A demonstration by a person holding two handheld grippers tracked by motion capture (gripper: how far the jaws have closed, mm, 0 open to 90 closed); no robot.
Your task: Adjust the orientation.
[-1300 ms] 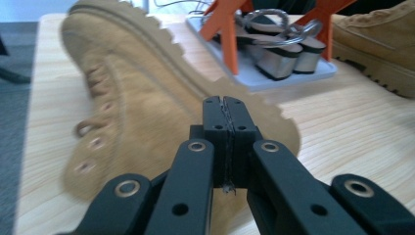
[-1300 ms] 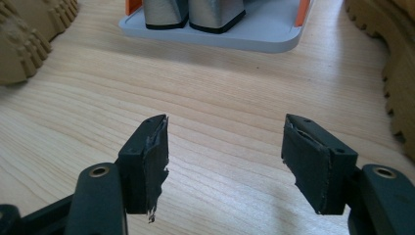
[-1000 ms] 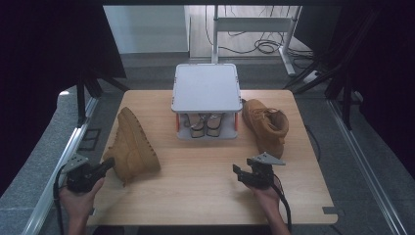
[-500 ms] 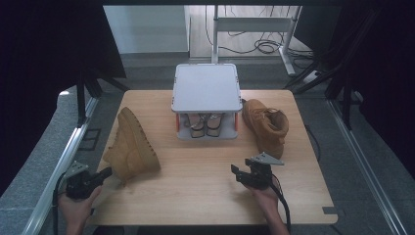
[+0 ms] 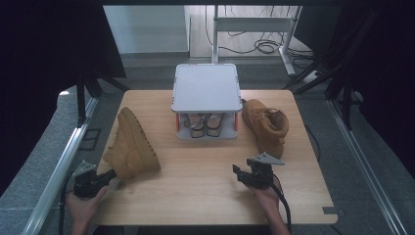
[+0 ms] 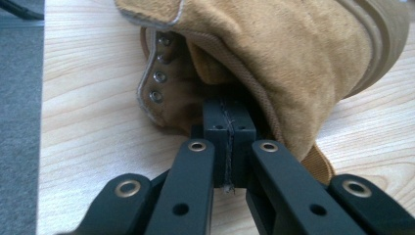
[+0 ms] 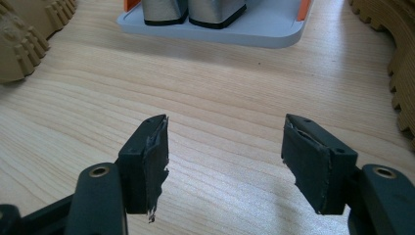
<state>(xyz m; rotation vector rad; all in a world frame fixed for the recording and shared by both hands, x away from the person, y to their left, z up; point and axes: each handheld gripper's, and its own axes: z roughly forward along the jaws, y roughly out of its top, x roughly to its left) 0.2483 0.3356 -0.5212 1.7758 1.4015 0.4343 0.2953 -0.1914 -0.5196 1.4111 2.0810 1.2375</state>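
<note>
Both tongs' states: left tongs (image 6: 229, 129) closed, tips hidden inside boot (image 6: 274, 58), right tongs (image 7: 225, 147) apart, empty.

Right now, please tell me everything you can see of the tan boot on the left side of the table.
The tan boot looks like suede, with a ridged lug sole, metal eyelets and a padded collar. It lies tipped on its side on the wooden table, left of the grey rack. The left hand-held gripper is shut at its collar, apparently pinching the edge.
</note>
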